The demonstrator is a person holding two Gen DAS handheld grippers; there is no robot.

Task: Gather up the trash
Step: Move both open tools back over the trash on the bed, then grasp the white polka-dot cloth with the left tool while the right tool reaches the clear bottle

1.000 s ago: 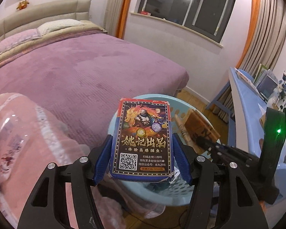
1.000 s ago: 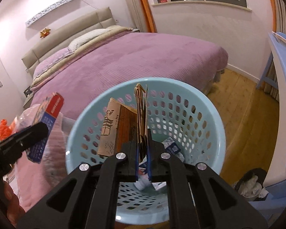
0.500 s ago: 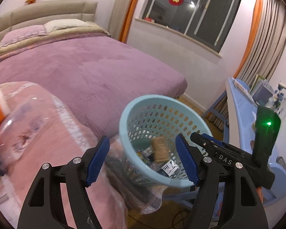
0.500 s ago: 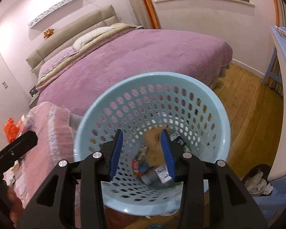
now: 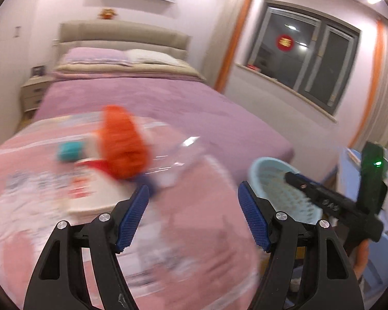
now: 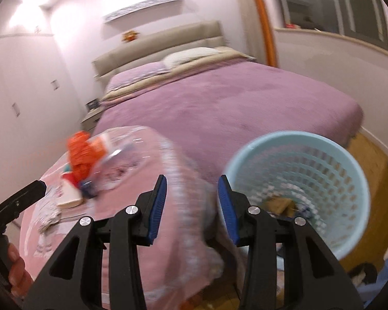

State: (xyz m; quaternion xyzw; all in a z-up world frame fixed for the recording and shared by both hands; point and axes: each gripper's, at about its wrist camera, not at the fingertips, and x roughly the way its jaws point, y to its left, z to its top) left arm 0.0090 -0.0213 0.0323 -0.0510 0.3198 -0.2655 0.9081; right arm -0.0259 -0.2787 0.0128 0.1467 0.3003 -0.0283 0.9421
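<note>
- Left tongs (image 5: 194,218): black plastic arms with ribbed blue pads, spread wide, nothing between them. They hang over a pink patterned cloth-covered surface (image 5: 199,235).
- Right tongs (image 6: 191,208): same build, also gaping and empty, sitting over the rounded edge of that pink cloth, just left of the basket.
- Pale blue round plastic basket with a perforated wall (image 6: 331,170) stands beside the pink surface, near the foot of the bed. Down inside it you can see a brown cardboard scrap (image 6: 279,204) and some blurry bits.
- Trash on the surface: crumpled orange plastic bag (image 5: 124,144), a clear shiny plastic wrapper (image 5: 178,157) touching it, a small teal box (image 5: 69,152), and a flat white packet (image 5: 90,193). All pretty smeared by blur.
- Purple ribbed bedspread (image 6: 232,108) behind, flat and broad; wooden floor (image 6: 370,155) runs to the right of the basket.
</note>
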